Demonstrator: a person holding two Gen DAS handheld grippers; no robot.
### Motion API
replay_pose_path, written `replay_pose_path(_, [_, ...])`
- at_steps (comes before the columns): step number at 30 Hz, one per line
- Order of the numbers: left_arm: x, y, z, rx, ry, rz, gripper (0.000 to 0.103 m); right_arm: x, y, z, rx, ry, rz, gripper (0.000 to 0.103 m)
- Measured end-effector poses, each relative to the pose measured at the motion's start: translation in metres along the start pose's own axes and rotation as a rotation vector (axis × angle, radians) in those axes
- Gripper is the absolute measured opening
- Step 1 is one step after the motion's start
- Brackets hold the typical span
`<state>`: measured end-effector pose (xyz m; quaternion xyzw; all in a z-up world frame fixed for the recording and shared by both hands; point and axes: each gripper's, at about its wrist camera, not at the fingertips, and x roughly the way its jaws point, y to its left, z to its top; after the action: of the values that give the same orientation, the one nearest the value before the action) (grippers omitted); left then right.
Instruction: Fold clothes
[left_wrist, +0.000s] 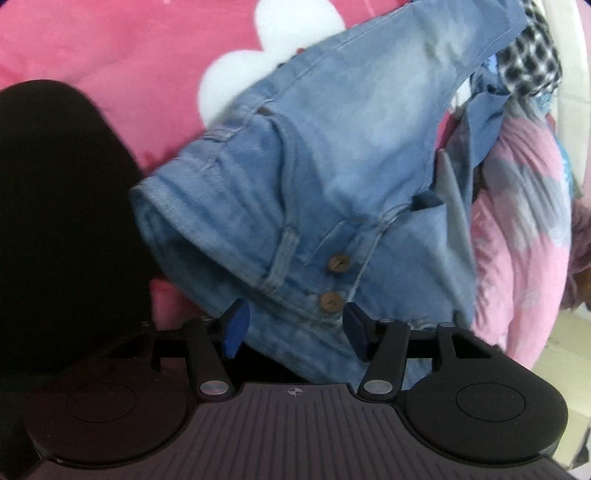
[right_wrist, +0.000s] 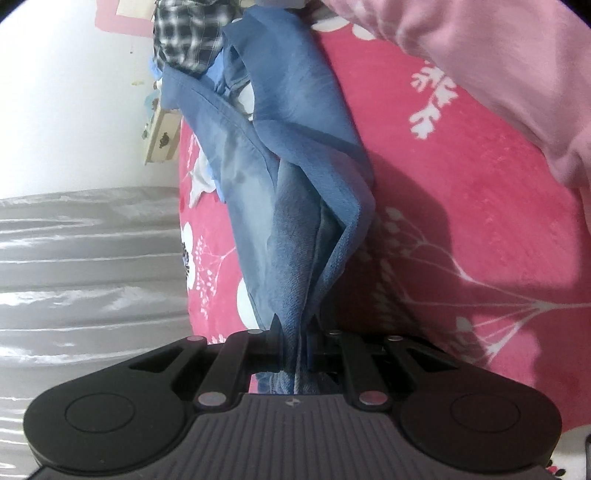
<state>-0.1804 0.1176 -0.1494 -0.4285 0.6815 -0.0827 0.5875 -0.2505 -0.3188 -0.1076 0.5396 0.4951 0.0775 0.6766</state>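
The right gripper pinches a bunched fold of the jeans, lifting them off the pink blanket, probably for spreading. The left gripper, fingers apart, straddles their waistband.

A: What lies under everything?
B: A bed cover, deep pink with white flowers and twigs.
A: And on the left?
B: A plain white wall, lit evenly; below it a grey, glossy floor with pale streaks of glare.
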Motion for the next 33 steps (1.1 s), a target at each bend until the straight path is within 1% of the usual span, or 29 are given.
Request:
replay_pose_path(2, [0.012,0.000,0.003,-0.009,0.020,0.007,0.056,0.002,-0.001,0.001,0.010,-0.002,0.012,0.012])
replay_pose_path(6, [0.031,0.012,0.006,-0.088,0.073,0.033,0.056,0.000,-0.003,0.001,0.007,-0.008,0.020,0.012])
replay_pose_path(12, [0.016,0.018,-0.007,-0.139,0.059,0.006,0.056,-0.001,-0.011,0.004,0.030,-0.015,0.024,0.012])
replay_pose_path(15, [0.013,0.024,-0.015,-0.186,0.050,-0.034,0.063,0.001,-0.015,0.007,0.038,-0.017,0.028,0.012])
replay_pose_path(18, [0.015,0.028,-0.017,-0.226,0.013,-0.056,0.072,0.002,-0.017,0.009,0.048,-0.017,0.032,0.012])
replay_pose_path(20, [0.022,0.029,-0.017,-0.265,-0.004,-0.070,0.085,0.003,-0.017,0.010,0.048,-0.017,0.033,0.012])
replay_pose_path(23, [0.036,0.027,-0.016,-0.315,-0.027,-0.049,0.088,0.007,-0.017,0.012,0.046,-0.018,0.037,0.012])
replay_pose_path(25, [0.044,0.024,-0.015,-0.316,-0.034,-0.033,0.088,0.008,-0.016,0.012,0.047,-0.019,0.039,0.012])
replay_pose_path(27, [0.047,0.022,-0.016,-0.317,-0.053,-0.018,0.083,0.008,-0.016,0.012,0.043,-0.018,0.039,0.012])
replay_pose_path(28, [0.047,0.021,-0.016,-0.318,-0.063,-0.011,0.078,0.009,-0.016,0.011,0.039,-0.017,0.039,0.012])
replay_pose_path(29, [0.046,0.020,-0.017,-0.312,-0.084,-0.003,0.066,0.009,-0.016,0.011,0.036,-0.016,0.039,0.012])
replay_pose_path(30, [0.044,0.019,-0.017,-0.306,-0.106,0.005,0.060,0.010,-0.016,0.011,0.033,-0.015,0.039,0.012])
replay_pose_path(32, [0.039,0.016,-0.017,-0.292,-0.155,0.019,0.043,0.010,-0.016,0.010,0.027,-0.013,0.039,0.012])
replay_pose_path(33, [0.035,0.013,-0.017,-0.278,-0.183,0.015,0.040,0.011,-0.016,0.009,0.024,-0.012,0.039,0.012])
